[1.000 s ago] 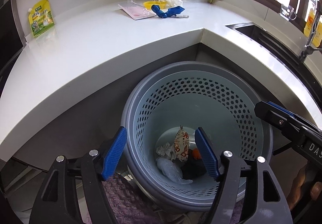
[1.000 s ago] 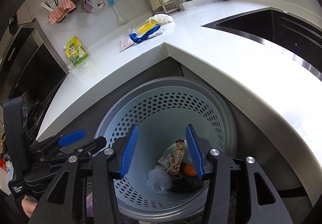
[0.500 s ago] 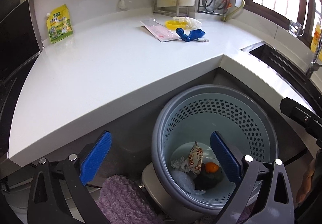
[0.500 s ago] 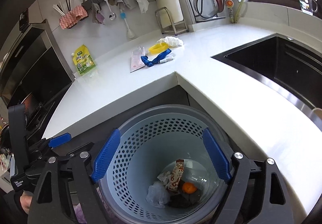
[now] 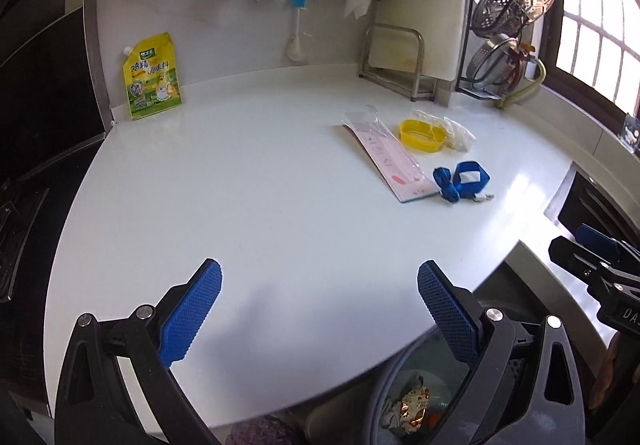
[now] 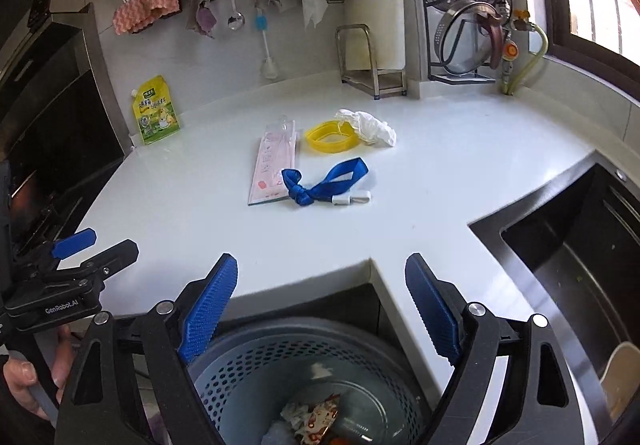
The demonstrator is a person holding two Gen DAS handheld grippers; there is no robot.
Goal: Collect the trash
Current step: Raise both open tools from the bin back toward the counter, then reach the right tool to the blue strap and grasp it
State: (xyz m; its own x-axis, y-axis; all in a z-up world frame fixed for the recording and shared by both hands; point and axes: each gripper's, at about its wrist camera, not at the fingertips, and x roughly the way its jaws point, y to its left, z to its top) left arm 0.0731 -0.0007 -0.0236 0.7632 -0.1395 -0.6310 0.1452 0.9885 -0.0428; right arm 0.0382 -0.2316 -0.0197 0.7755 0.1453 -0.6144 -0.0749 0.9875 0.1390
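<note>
On the white counter [image 5: 248, 205] lie a pink packet [image 5: 390, 161], a yellow ring [image 5: 421, 134], a crumpled white wrapper [image 5: 456, 132] and a knotted blue strap [image 5: 460, 183]. The right wrist view shows them too: packet [image 6: 274, 165], ring [image 6: 330, 136], wrapper [image 6: 370, 126], strap [image 6: 324, 183]. My left gripper [image 5: 320, 309] is open and empty above the counter's front edge. My right gripper [image 6: 322, 305] is open and empty above the grey perforated bin [image 6: 256, 369], which holds several wrappers [image 6: 312, 415].
A yellow-green pouch [image 5: 153, 77] leans on the back wall. A dark sink [image 6: 576, 265] lies at the right. A metal rack [image 6: 370, 61] and pot-lid stand [image 6: 464, 41] are at the back. A stove [image 5: 16, 205] borders the left.
Both grippers have risen from inside the bin to counter height and opened wider. The counter's trash now lies ahead of them.
</note>
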